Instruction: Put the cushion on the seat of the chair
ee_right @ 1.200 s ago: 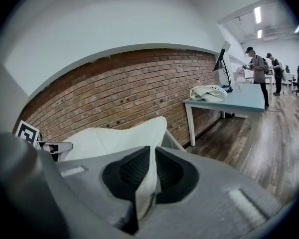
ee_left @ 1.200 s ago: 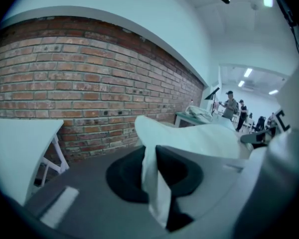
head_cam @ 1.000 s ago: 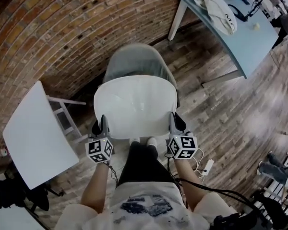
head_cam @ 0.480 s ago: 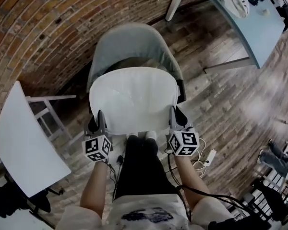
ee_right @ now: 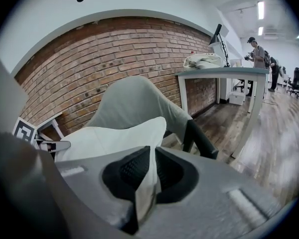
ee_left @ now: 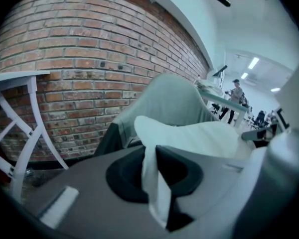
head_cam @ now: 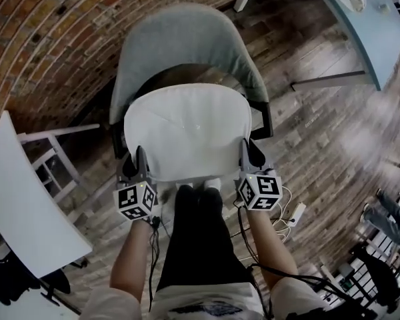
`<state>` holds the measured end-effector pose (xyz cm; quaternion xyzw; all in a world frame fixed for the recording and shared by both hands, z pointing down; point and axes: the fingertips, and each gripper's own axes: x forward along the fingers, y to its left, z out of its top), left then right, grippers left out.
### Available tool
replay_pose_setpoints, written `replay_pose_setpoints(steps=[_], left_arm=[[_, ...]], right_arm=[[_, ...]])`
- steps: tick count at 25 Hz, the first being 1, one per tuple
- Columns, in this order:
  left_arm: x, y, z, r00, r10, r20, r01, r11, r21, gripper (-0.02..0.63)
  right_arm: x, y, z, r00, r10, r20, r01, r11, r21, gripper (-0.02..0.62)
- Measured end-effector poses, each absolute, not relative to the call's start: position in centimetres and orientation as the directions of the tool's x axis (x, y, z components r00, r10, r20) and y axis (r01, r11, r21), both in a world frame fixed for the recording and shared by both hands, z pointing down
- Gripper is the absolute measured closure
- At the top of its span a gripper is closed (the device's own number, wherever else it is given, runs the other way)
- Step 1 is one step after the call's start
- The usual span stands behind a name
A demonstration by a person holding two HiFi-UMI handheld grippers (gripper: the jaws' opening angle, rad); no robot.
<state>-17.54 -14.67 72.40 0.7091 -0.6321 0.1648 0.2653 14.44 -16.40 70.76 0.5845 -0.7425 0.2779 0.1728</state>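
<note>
A white cushion (head_cam: 187, 132) hangs flat between my two grippers, over the seat of a grey chair (head_cam: 187, 42) with black armrests. My left gripper (head_cam: 135, 169) is shut on the cushion's near left corner, and the white fabric (ee_left: 152, 180) is pinched between its dark pads. My right gripper (head_cam: 250, 159) is shut on the near right corner, with the cushion's edge (ee_right: 147, 183) clamped between its pads. The chair's seat is hidden under the cushion; its backrest (ee_right: 134, 103) rises behind it.
A white side table (head_cam: 20, 199) stands at the left by the brick wall (head_cam: 40, 32). A pale blue desk (head_cam: 360, 19) is at the upper right. Cables and a power strip (head_cam: 290, 212) lie on the wooden floor by my right leg.
Both grippers have come down with the cushion toward the chair seat. The chair now looks larger and nearer, and the cushion covers more of the seat.
</note>
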Motion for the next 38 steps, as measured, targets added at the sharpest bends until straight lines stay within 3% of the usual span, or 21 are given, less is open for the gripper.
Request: replay_pose_setpoints(steps=[38], left_arm=[[-17.8,-11.2,88.9,0.086,-0.700,0.709,-0.991,0.012,0.132,0.561]], right_arm=[[17.7,-14.2,88.6,-0.192,-0.673,0.714,-0.979,0.081,-0.187,0.568]])
